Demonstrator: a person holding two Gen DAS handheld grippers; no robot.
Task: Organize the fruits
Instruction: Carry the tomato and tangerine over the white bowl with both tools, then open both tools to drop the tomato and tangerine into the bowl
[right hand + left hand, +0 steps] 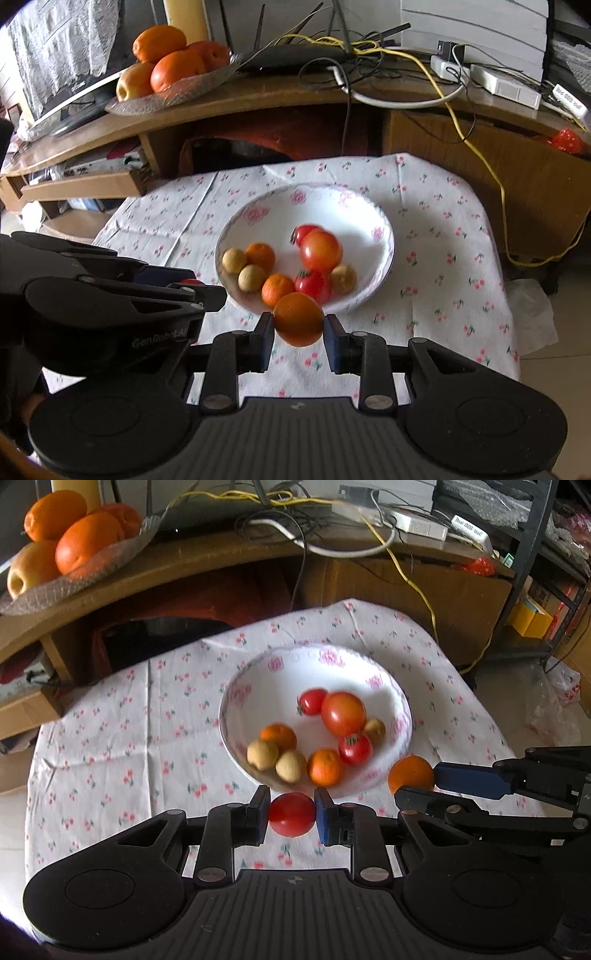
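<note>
- My left gripper (291, 814) was clamped on a small round red tomato (292, 814), one pad pressed to each side of it, held above the cloth just short of the bowl's near rim.
- My right gripper (298, 325) had its two fingers closed against a small round orange citrus fruit (298, 319), which overlapped the bowl's near edge in the right wrist view.
- In the left wrist view that right gripper entered from 3 o'clock, its blue-padded finger (469, 777) lying against the citrus just outside the bowl's rim at 4 o'clock.
- Straight ahead at 12 o'clock sat the wide white ceramic bowl with pink flowers round the rim (325, 656).
- Inside it I saw one large red-orange tomato (342, 714), two smaller red tomatoes with green stems (312, 701), two small orange citrus fruits (325, 767) and three tan round fruits (262, 754), all gathered toward the near half.
- The bowl rested on a white tablecloth printed with small red cherries (122, 716), which covered a small table.
- Farther off, at 10 o'clock, a clear glass dish (173, 96) on a curved wooden desk (258, 94) carried large oranges (177, 70) and a yellow apple (133, 83).
- A yellow cable (458, 122) trailed across that desk at 1 o'clock and hung down its front.
</note>
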